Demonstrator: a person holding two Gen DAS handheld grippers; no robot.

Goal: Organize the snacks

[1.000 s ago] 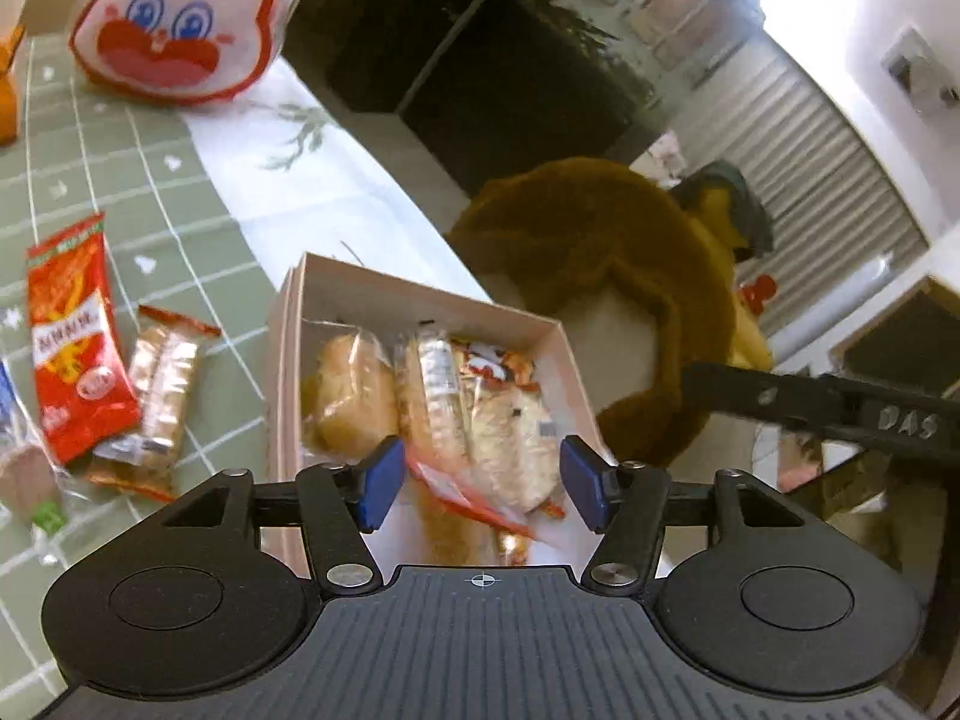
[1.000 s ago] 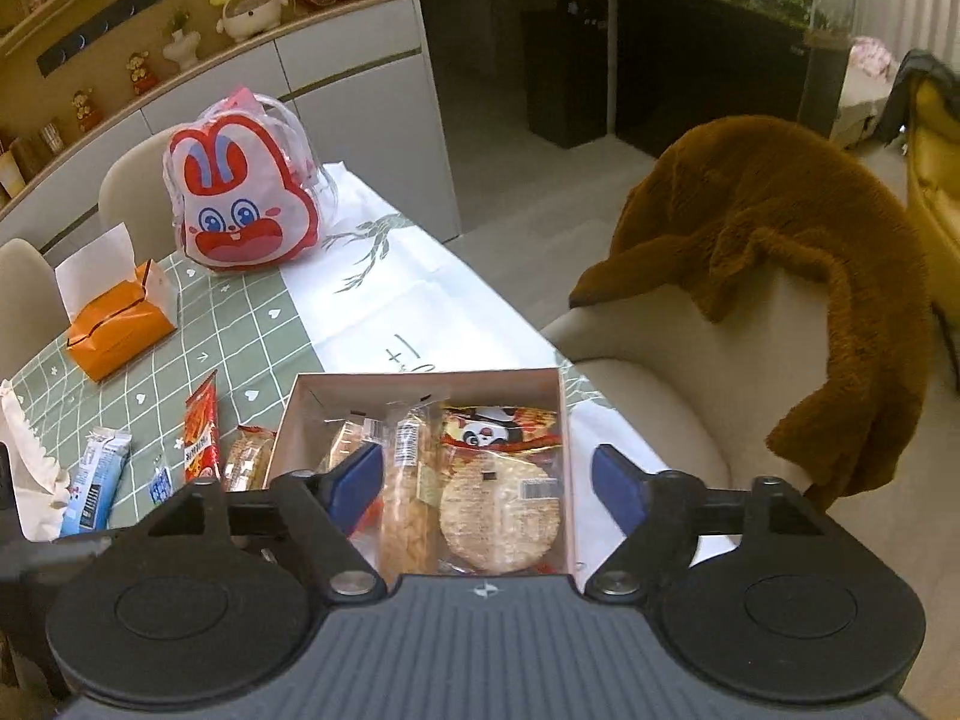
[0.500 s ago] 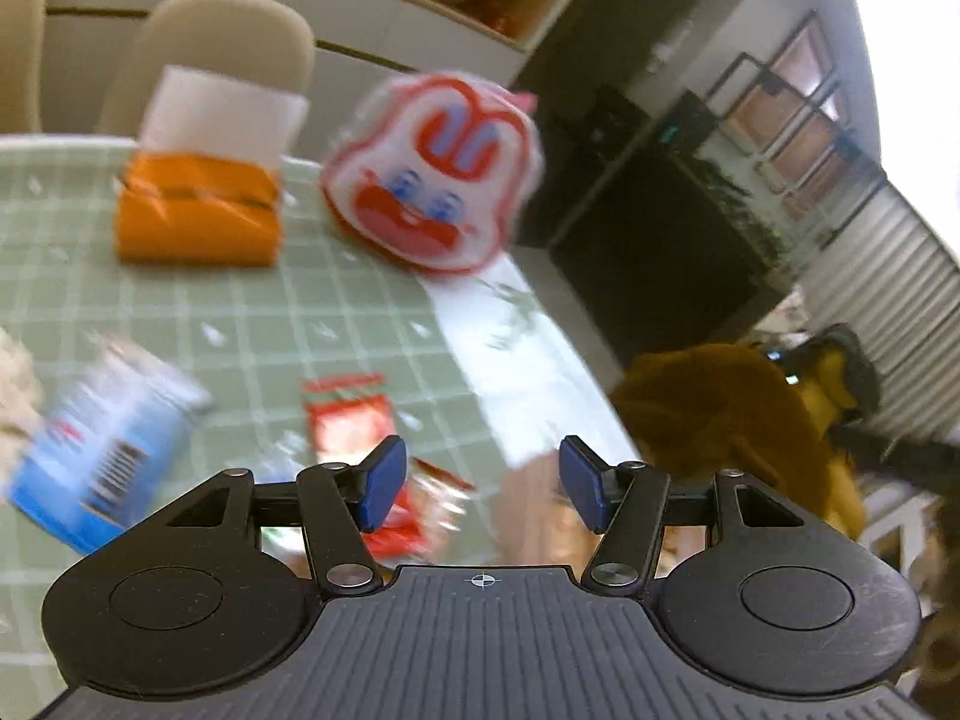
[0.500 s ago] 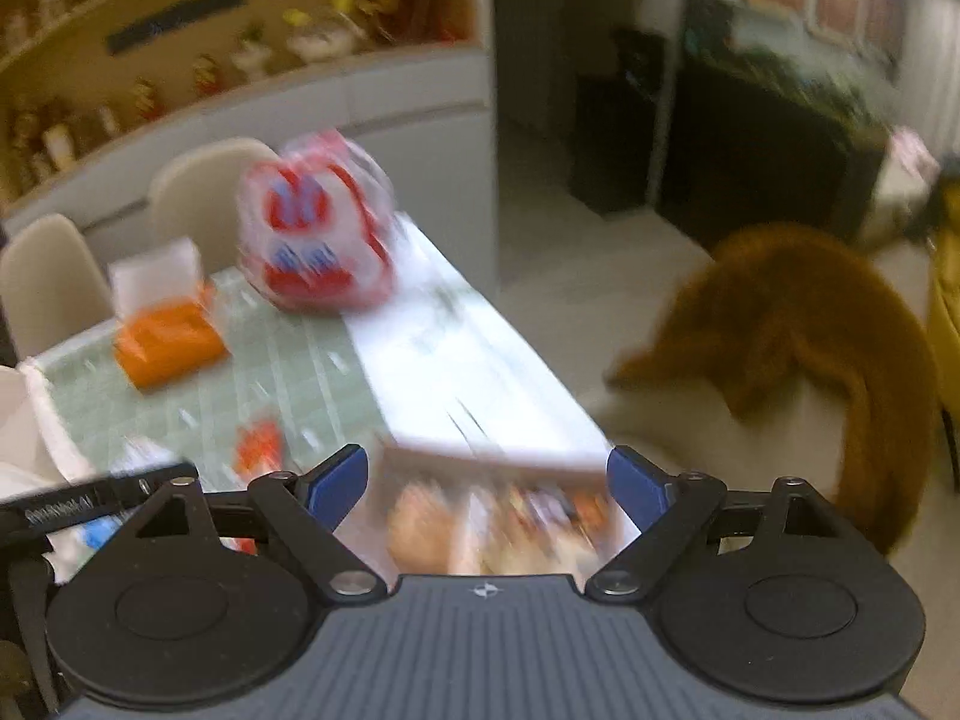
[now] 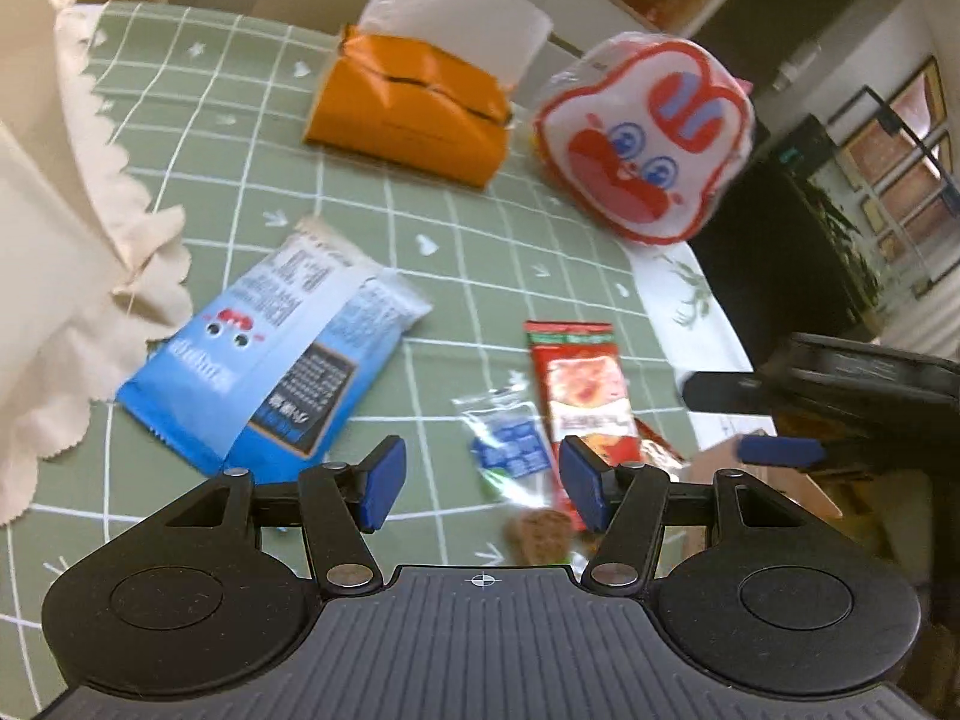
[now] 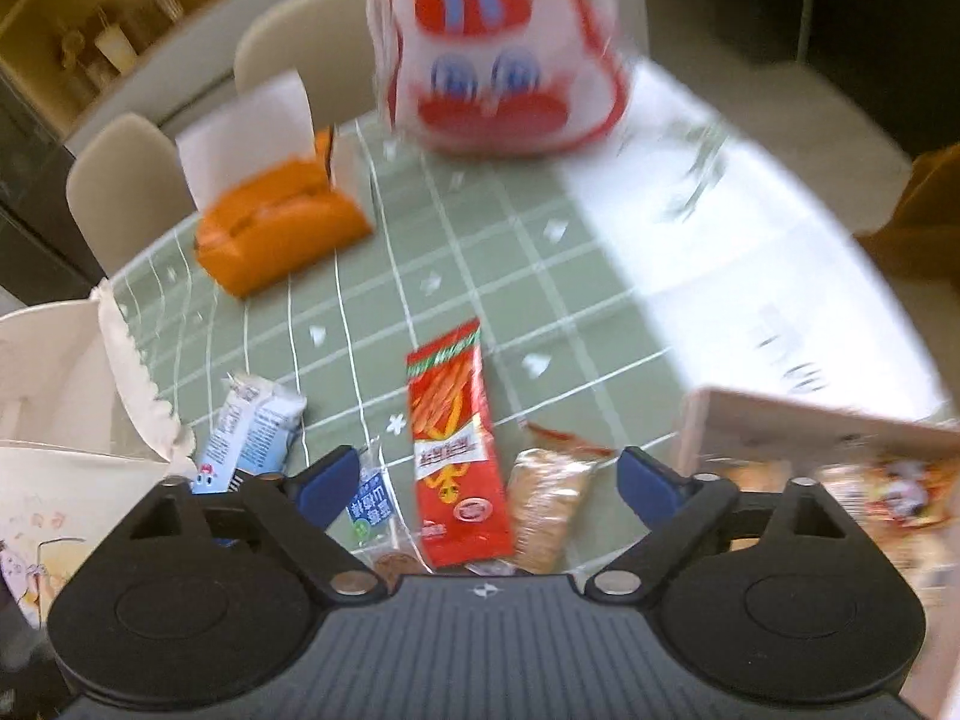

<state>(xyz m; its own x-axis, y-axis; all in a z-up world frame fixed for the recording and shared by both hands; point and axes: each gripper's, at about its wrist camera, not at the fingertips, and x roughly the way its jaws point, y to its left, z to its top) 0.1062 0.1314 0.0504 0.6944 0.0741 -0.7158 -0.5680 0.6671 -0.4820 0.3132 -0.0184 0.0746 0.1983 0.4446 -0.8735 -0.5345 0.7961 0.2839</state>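
Observation:
Loose snacks lie on the green checked tablecloth: a blue packet, a red stick-snack packet, a small clear packet with a blue label and a cracker packet. My left gripper hovers open over the clear packet, nothing between its pads. My right gripper hangs above the red packet with its jaws closing, apart from it; it shows at the right edge of the left wrist view as the right gripper. The pink box with several packed snacks sits at the right.
An orange tissue box and a white-and-red rabbit bag stand at the back of the table. A cream scalloped cloth covers the left side. Beige chairs stand beyond the table, a brown fur throw at the right.
Both grippers have swung away from the pink box, leftward over the table, and come down toward the loose packets. Both still hold nothing.

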